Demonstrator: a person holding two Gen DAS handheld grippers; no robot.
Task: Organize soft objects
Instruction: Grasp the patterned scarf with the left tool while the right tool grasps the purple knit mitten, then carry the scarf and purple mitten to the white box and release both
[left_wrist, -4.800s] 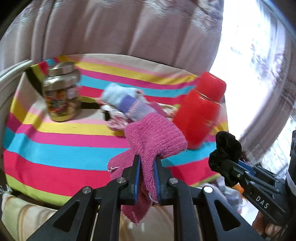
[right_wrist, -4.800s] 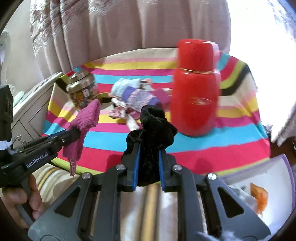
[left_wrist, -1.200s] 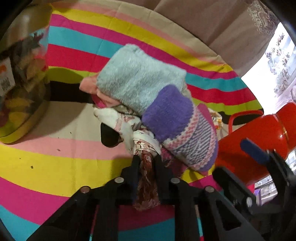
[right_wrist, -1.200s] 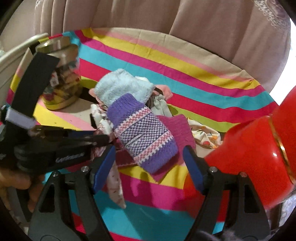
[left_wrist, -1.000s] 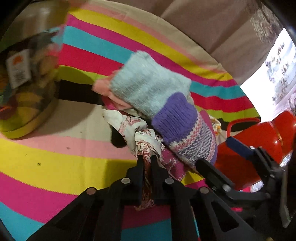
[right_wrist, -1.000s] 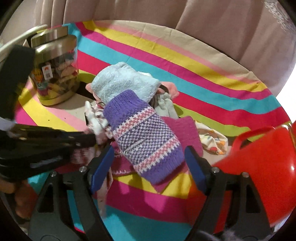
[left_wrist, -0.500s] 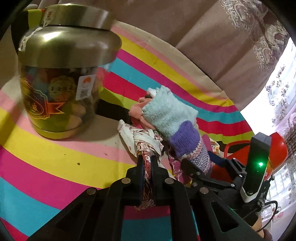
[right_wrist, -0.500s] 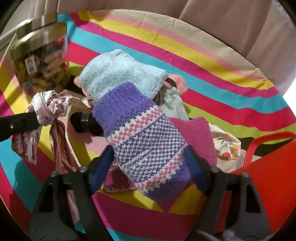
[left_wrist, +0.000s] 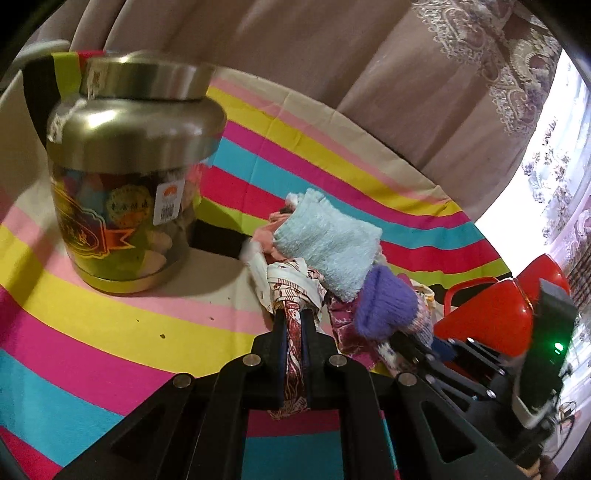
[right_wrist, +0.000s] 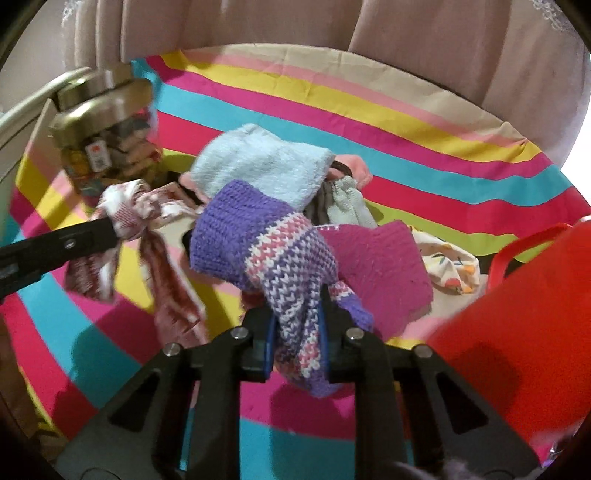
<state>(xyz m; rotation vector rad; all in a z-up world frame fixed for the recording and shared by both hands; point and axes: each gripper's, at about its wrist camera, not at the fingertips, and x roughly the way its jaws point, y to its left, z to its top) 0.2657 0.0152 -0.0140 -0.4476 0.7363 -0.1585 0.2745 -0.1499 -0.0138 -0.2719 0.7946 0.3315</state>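
Note:
A heap of soft things lies mid-table on the striped cloth. My left gripper is shut on a red-and-white patterned cloth, lifted clear at the heap's left; the cloth dangles from that gripper in the right wrist view. My right gripper is closing on the purple knitted sock, its pads pressing the striped end. A pale blue fluffy sock lies behind it, a magenta knit piece to its right. In the left wrist view the purple sock and blue sock show too.
A steel-lidded jar of sweets stands left of the heap. A red flask stands close on the right. A floral white cloth and a grey one lie at the heap's back. Curtains hang behind the table.
My right gripper's jaws have come together onto the purple sock, which now bunches between them. My left gripper has drawn back and up with the patterned cloth, bringing the jar into fuller view.

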